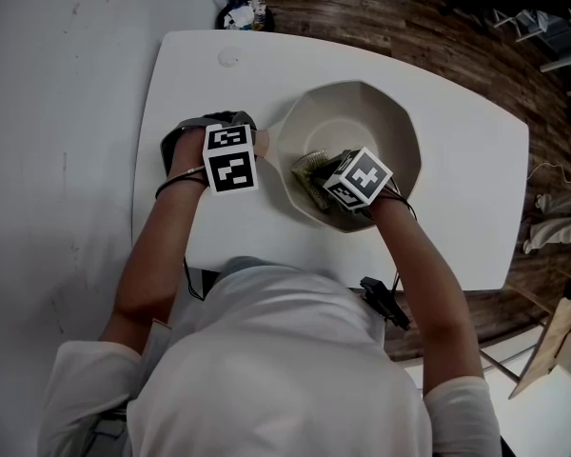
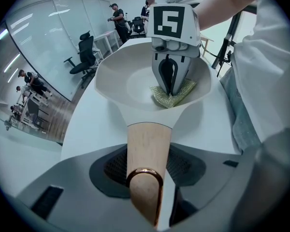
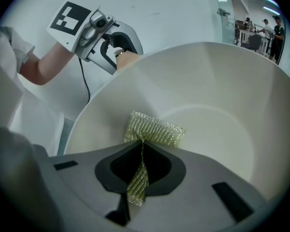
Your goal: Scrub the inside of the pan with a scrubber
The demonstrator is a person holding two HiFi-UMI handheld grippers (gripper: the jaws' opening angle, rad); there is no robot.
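Nearest me, my shirt (image 1: 276, 350) cuts off the near edge of the white table (image 1: 466, 150). From the head view the marker cubes cover both sets of jaws, so I read them from the gripper views. My left gripper (image 2: 145, 180) is clamped on the pan's wooden handle (image 2: 149, 144), only a sliver of which shows from above. My right gripper (image 3: 139, 178) pinches a folded corner of the yellow-green scrubber (image 3: 157, 129). The rest of it lies against the near-left inner wall of the cream pan (image 3: 227, 76), whose near rim my right gripper hides.
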